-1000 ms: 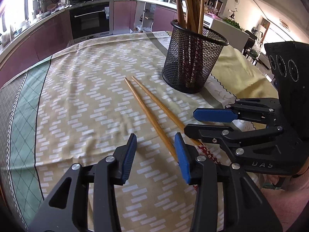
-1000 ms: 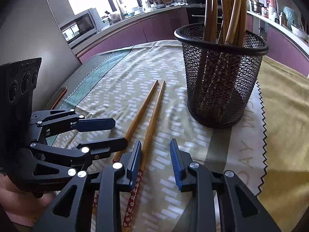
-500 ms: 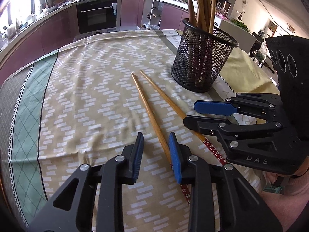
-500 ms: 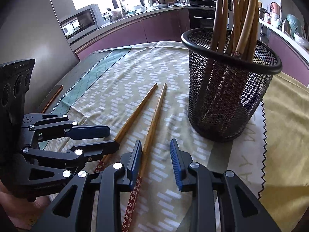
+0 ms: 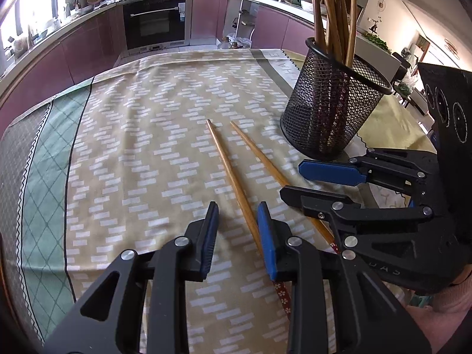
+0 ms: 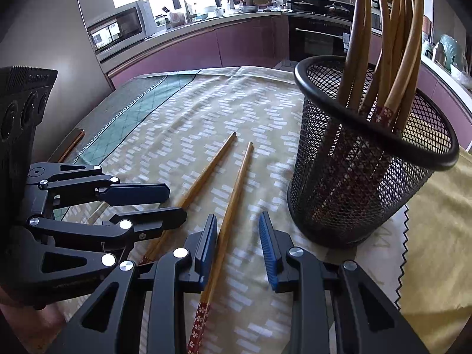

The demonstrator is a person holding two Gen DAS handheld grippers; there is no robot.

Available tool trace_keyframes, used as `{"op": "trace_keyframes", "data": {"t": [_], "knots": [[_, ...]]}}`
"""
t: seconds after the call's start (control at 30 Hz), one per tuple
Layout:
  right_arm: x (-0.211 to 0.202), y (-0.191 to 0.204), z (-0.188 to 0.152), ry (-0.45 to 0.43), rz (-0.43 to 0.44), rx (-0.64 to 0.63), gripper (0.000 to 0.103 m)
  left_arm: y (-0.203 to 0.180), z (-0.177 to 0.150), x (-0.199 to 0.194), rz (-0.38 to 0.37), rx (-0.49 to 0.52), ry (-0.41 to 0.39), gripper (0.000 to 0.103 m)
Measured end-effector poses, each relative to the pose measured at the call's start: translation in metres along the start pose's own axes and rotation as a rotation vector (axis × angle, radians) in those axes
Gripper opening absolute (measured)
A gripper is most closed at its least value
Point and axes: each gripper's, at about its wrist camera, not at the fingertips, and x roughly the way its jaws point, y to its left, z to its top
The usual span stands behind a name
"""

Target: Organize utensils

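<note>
Two wooden chopsticks with red flowered ends lie side by side on the tablecloth. One chopstick (image 5: 230,174) runs between the fingers of my left gripper (image 5: 237,221), close to the right pad; the pads stand apart from it, so the gripper is open. The other chopstick (image 6: 236,188) lies between the fingers of my right gripper (image 6: 237,230), near the left pad, and that gripper is open too. A black mesh holder (image 6: 362,183) with several chopsticks upright in it stands just beyond. Each view shows the other gripper from the side: the right gripper (image 5: 290,180), the left gripper (image 6: 177,203).
A patterned beige tablecloth (image 5: 132,147) with a green border covers the table; a yellow cloth (image 6: 436,236) lies right of the holder. A thin brown object (image 6: 70,144) lies at the table's far left edge. Kitchen cabinets and an oven (image 5: 156,26) stand beyond the table.
The left gripper's jaws have narrowed around its chopstick. Both grippers have slid forward along the chopsticks, and the holder looks nearer in the right wrist view.
</note>
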Motion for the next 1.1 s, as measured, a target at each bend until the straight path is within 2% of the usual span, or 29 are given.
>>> {"op": "trace_keyframes", "data": {"t": [0.2, 0.43, 0.73, 1.1], "knots": [[0.002, 0.001, 0.001, -0.004, -0.018, -0.008, 0.025, 0.004, 0.009, 0.006, 0.002, -0.012, 0.006, 0.019], [0.0, -0.006, -0.001, -0.011, 0.004, 0.04, 0.008, 0.003, 0.012, 0.01, 0.013, -0.034, -0.01, 0.013], [-0.008, -0.015, -0.006, -0.029, 0.03, 0.085, 0.006, 0.006, 0.008, 0.008, 0.013, -0.102, -0.022, 0.008], [-0.035, -0.016, -0.013, -0.083, 0.093, 0.087, 0.006, 0.0, -0.002, -0.012, -0.004, -0.106, -0.049, 0.008]]}}
